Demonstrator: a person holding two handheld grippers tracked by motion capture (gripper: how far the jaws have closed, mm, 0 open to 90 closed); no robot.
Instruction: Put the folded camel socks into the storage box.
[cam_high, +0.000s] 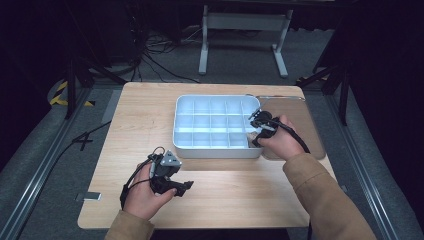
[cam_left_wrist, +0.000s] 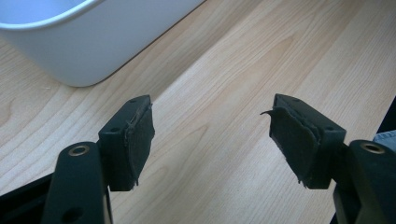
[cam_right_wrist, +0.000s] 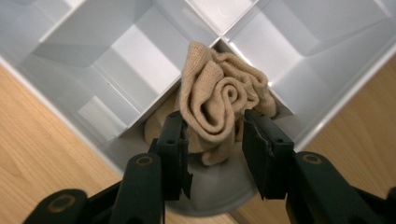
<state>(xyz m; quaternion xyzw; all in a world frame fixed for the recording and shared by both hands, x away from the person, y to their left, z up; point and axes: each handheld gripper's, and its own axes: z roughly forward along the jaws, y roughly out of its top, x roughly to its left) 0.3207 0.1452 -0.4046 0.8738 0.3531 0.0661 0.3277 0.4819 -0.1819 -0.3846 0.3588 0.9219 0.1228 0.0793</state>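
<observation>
Plainly, the thing in play is a rolled beige knit cloth (cam_right_wrist: 219, 102) — probably a sock or small towel — sitting in the corner compartment of the white divided tray (cam_high: 182, 122), the cell at about four o'clock of the tray in the high view, nearest the person's right hand. The right gripper (cam_right_wrist: 215, 140) is standing over that cell with its jaws straddling the roll at a narrow spacing; whether the pads are actually pressing the fabric or just flanking it I cannot tell. The cloth is looking soft, light and compressible: it is likely to squash under the jaws, not slip, and it may unroll if taken by a loose outer fold. The safest hold, I judge, is across the thick middle of the spiral, pinching several layers at once. In the right gripper view the spiral end is facing up toward the camera, so the roll's long axis is running roughly down into the compartment — one tail of fabric is trailing toward six o'clock, between the jaws. The left gripper (cam_high: 172, 186) is resting idle over the bare wooden table (cam_high: 235, 195) at about seven o'clock of the tray, its jaws spread wide with nothing between them.
</observation>
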